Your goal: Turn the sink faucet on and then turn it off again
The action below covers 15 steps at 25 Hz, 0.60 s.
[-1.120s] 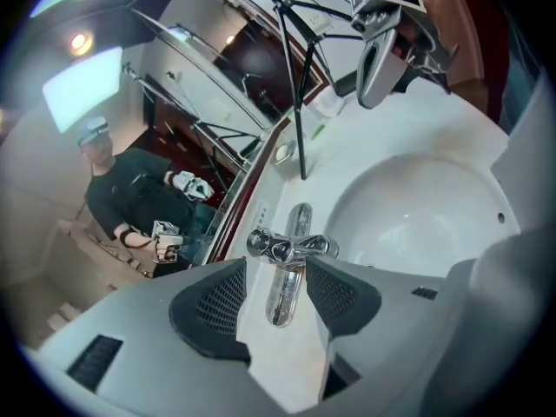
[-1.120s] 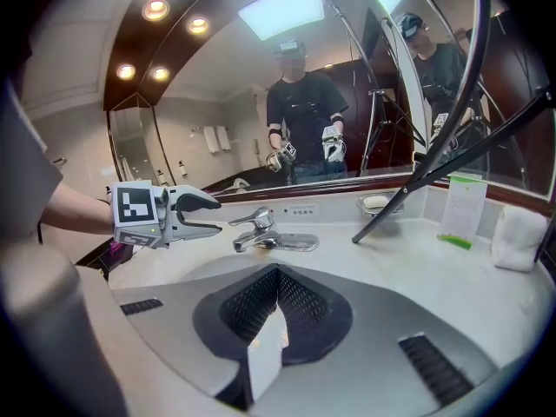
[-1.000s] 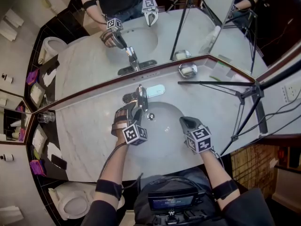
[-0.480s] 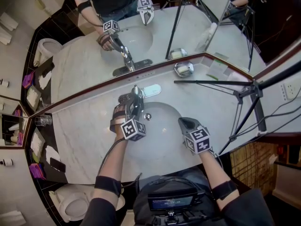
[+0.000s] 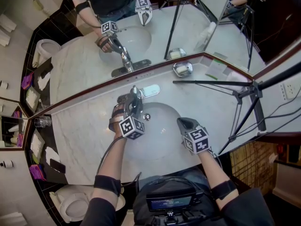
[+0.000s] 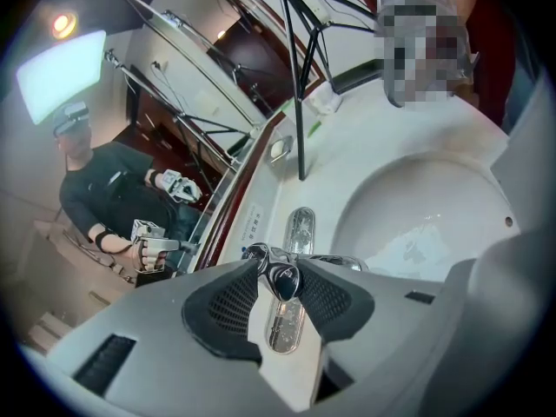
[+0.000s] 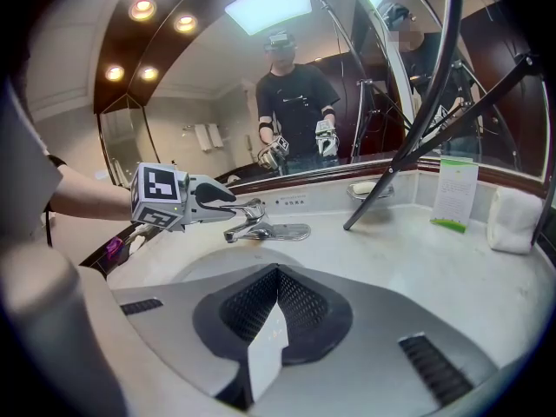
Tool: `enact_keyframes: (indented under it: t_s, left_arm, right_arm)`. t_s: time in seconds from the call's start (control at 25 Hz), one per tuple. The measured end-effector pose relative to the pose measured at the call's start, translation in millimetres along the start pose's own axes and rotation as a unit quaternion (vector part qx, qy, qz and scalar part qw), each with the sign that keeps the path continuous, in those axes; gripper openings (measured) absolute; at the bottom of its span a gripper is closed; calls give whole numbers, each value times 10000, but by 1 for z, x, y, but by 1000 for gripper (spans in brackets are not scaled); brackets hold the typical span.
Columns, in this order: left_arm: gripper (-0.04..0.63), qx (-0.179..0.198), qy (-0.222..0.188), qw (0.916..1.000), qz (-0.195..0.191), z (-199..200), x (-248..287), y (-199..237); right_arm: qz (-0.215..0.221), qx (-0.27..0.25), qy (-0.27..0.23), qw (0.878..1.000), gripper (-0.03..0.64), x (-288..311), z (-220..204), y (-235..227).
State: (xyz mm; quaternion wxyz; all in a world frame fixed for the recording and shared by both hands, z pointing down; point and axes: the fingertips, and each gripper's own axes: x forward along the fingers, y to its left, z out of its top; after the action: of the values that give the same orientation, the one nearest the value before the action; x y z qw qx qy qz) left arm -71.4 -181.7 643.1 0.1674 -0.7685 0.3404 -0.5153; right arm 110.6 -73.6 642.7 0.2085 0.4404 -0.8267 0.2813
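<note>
A white marble counter [image 5: 84, 131] meets a wide mirror [image 5: 188, 27]; a toilet [image 5: 70, 204] stands lower left.

A pale marble counter [image 5: 84, 140] fills the middle of the head view, with a wide mirror [image 5: 193, 20] across the top. A metal soap dish [image 5: 182, 69] sits just under the mirror's edge, right of centre, and a green-edged card [image 5: 217, 70] lies near it. A black tripod [image 5: 245, 96] stands at the right. A glass tumbler [image 5: 41, 121] sits at the left edge. A toilet [image 5: 73, 204] shows at the lower left.
</note>
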Motion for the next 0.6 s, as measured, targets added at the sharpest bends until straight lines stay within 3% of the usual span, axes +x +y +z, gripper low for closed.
enact_keyframes:
  t_s: [0.16,0.36,0.6]
  left_arm:
    - [140,-72,-54,9999,-99,-2,5,-4]
    - [121,-286,-157,9995,57,8,6,22]
    - [121,-367,-142,9992,-90,11,10,34]
  right_arm:
    - [11,6,-10,10000,20,0,1,-2]
    - [18,11,-1,10000,20,1,1,-2]
    - [11,17,6,10000,20,-2,1,-1]
